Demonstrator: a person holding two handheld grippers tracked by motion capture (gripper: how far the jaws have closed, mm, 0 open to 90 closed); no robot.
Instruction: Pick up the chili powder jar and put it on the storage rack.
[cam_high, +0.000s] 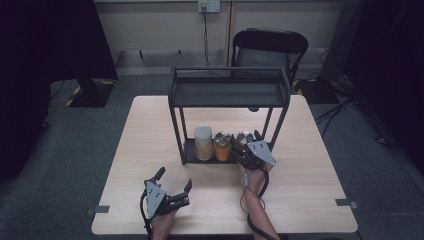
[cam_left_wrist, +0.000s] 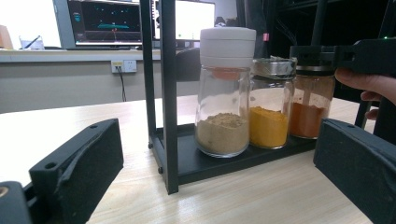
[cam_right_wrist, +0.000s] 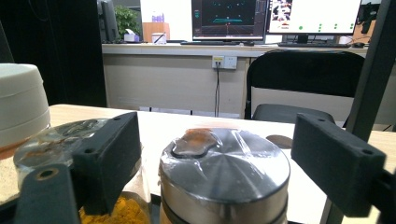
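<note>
On rack's lower shelf (cam_high: 192, 156), right tongs (cam_high: 248, 143) open around red-spice jar (cam_right_wrist: 224, 175).

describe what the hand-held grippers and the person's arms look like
Each hand-held gripper, left and right, is a black body with two blocky black jaws, their outer faces showing small round holes. A grey three-cornered plate with small holes tops each one. A black cable trails back from each along the forearm. The forearms are bare, no sleeves in sight.

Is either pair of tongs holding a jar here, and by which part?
Nothing is held. The right tongs straddle the metal cap of the orange spice jar, pads clear of it. The left tongs are open over the table.
</note>
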